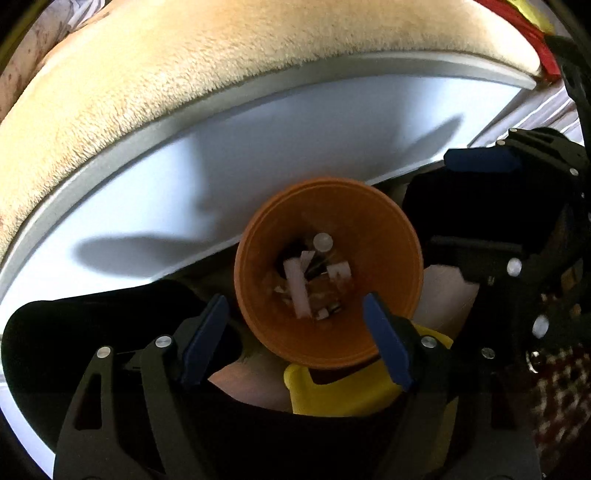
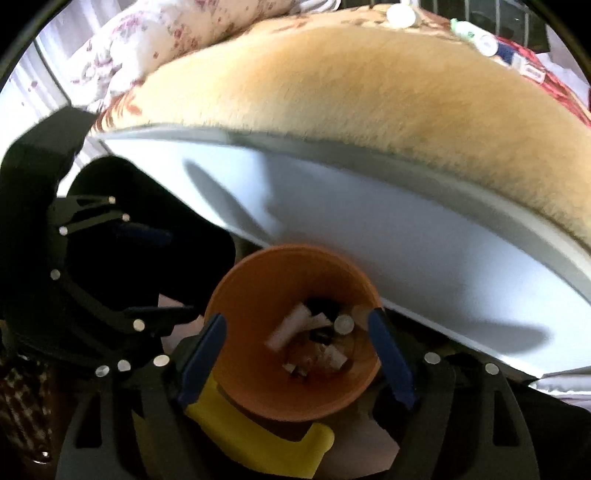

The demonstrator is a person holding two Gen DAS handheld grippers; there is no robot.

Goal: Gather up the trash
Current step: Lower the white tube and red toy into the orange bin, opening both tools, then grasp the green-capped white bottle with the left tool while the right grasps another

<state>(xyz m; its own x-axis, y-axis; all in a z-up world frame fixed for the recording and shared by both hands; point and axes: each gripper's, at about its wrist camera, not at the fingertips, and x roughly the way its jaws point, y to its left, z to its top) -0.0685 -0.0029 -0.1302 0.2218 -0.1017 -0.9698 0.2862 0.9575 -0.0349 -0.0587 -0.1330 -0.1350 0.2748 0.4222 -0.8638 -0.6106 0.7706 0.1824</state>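
I am looking across a bed: a tan plush blanket (image 2: 369,110) fills the far side, a floral pillow or quilt (image 2: 147,40) lies beyond it, and a white board-like surface (image 1: 184,192) with a grey rim runs just this side of the blanket. On the far edge of the blanket, in the right wrist view, I see a few small items, a white cap (image 2: 400,15) and a small tube (image 2: 476,37); they sit well apart from both claws.

The orange cup (image 1: 325,266) is the bin here. It sits at the near edge of the white surface, mouth tipped toward the cameras, its long axis running roughly along the line of sight, and scraps of white paper and plastic (image 1: 299,288) lie at its bottom. A yellow piece (image 1: 332,391) shows just below it.

The left gripper (image 1: 295,339) stands wide open, empty, and the cup appears between and just ahead of its blue pads. The right gripper (image 2: 299,358) is likewise spread wide with nothing clamped, its pads flanking the cup's rim; I cannot tell whether they touch it. Both claws are about equally near the cup, so I judge either could close on it, though the items left on the blanket lie nearer the right one.
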